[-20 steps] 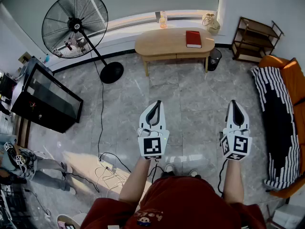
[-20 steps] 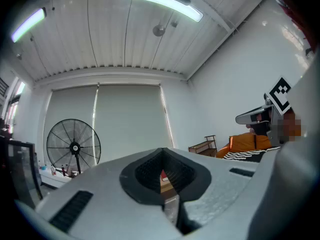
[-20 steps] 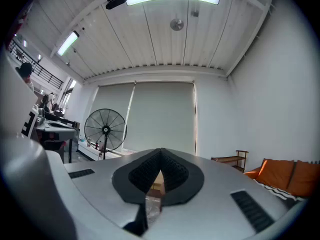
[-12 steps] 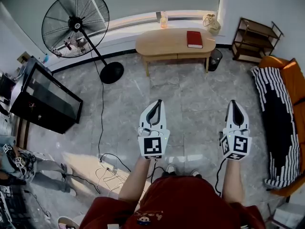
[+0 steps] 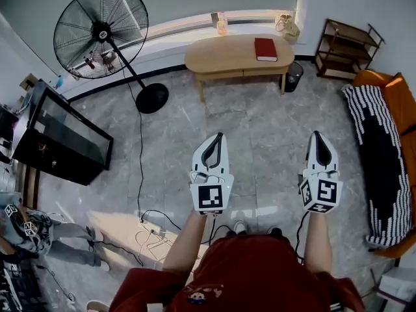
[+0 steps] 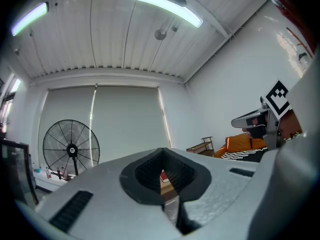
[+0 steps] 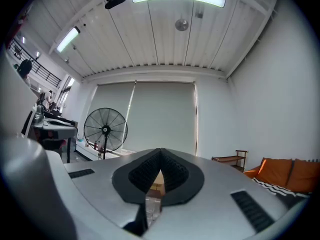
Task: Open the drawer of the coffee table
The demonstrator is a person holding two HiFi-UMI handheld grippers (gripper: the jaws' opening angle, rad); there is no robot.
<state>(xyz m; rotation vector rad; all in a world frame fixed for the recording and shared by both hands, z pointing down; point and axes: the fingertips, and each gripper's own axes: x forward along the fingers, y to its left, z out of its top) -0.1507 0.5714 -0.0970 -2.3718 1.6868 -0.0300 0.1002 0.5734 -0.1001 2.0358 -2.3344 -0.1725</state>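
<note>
1. The left gripper point(image 5: 216, 138) and the right gripper point(image 5: 316, 136) are hovering side by side in front of the person. Both are pointing roughly level toward the far wall. Each one's jaws are pressing tip to tip with nothing between them.
2. The coffee table point(image 5: 227, 58) is standing by the far window wall, well apart from both grippers, with bare stone floor point(image 5: 260, 122) lying between. A red book point(image 5: 264, 49) is lying on the right part of its top.
3. The table's long axis is running left to right across the head view, so its long front face is turning toward the person. The drawer point(image 5: 260, 73) appears to be sitting in that face under the top, toward the right half, though no handle is showing from here.
4. Neither gripper is sitting nearer in depth. Sideways, the left one is lining up with the table's left half, while the right one is pointing just past its right end, toward the black bin point(image 5: 294, 78).
5. Judging from this, the task is hardly beginning. The next move is calling for a straight approach across the floor and spread jaws before any pull along the drawer's travel, toward the person.
</note>
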